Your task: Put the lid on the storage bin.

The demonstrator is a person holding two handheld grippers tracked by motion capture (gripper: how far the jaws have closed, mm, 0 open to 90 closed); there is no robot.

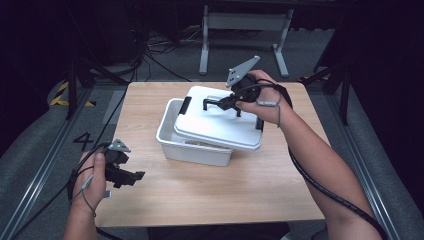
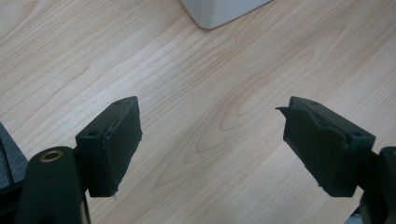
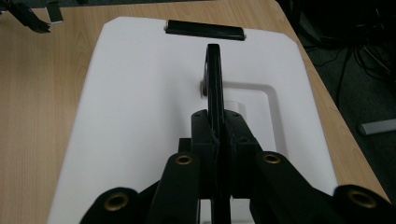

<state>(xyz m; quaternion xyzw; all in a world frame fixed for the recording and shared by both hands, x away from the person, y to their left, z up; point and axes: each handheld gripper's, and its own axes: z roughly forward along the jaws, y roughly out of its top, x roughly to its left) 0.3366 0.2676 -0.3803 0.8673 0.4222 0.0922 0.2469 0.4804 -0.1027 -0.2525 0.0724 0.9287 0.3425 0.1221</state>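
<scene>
Lid handle (image 3: 214,74) pinched between right tongs (image 3: 218,135).

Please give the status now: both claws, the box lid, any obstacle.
Right claw shut on lid handle. Left claw open over bare table. Lid askew on box. No obstacle.

The white rectangular plastic bin (image 1: 176,142) stands mid-table, and its flat white lid (image 1: 215,125) lies skewed over the opening, leaving just 1 narrow uncovered strip along the bin's left end. The right gripper (image 1: 223,103), clamped on the lid's upright black handle (image 3: 214,79), blocks the space above the lid. The light wooden tabletop (image 1: 210,192) in front of the bin lies bare, with the left gripper (image 1: 134,176) spread wide over its near-left part.
</scene>
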